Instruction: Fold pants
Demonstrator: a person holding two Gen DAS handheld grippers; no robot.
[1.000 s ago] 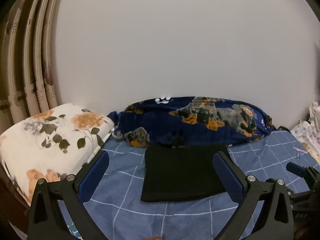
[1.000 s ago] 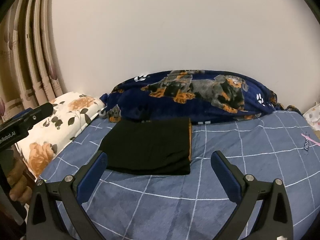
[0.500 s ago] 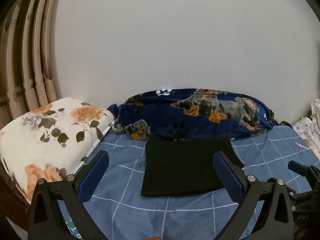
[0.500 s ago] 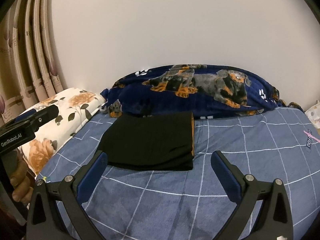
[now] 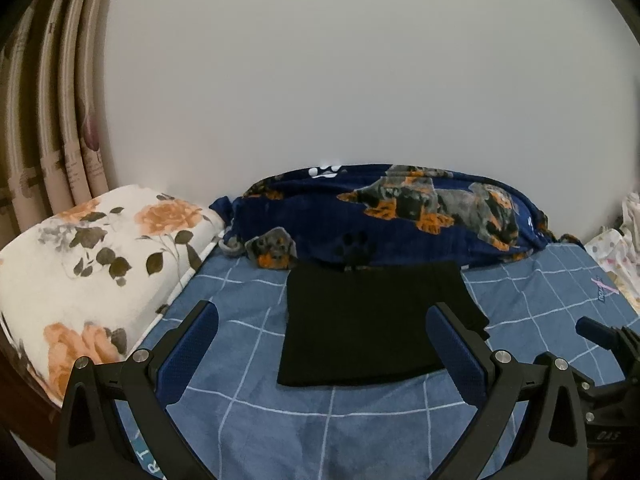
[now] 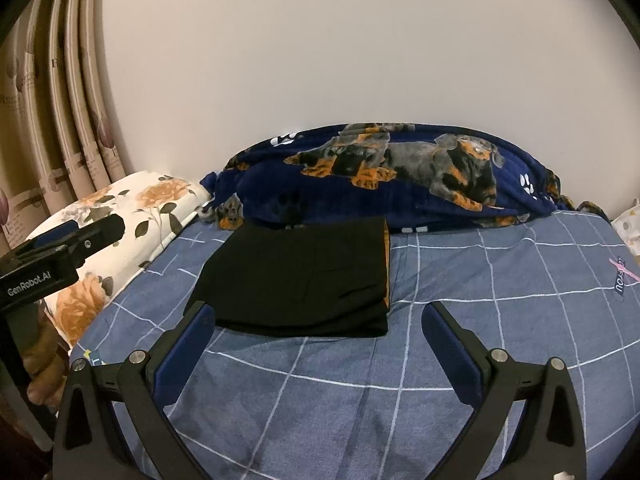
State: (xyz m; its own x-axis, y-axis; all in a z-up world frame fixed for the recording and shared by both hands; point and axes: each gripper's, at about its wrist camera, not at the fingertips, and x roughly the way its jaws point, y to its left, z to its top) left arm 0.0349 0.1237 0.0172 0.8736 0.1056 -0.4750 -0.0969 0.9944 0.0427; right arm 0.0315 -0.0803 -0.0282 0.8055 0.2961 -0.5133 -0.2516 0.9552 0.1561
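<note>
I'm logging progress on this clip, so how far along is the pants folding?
Done, by the look of it: the black pants lie as a compact folded rectangle on the blue checked sheet, against the dog-print blanket. In hand: nothing; the left gripper and right gripper are both open and short of the cloth. Left: apparently nothing, perhaps a tidy.

Left gripper point(image 5: 322, 340) finger hides pants point(image 5: 372, 320) right edge; floral pillow point(image 5: 80, 264) cut off left.

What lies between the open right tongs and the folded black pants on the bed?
Only bare blue checked bedsheet. In the right wrist view, nothing else sits between the right tongs and the near edge of the folded black pants.
</note>
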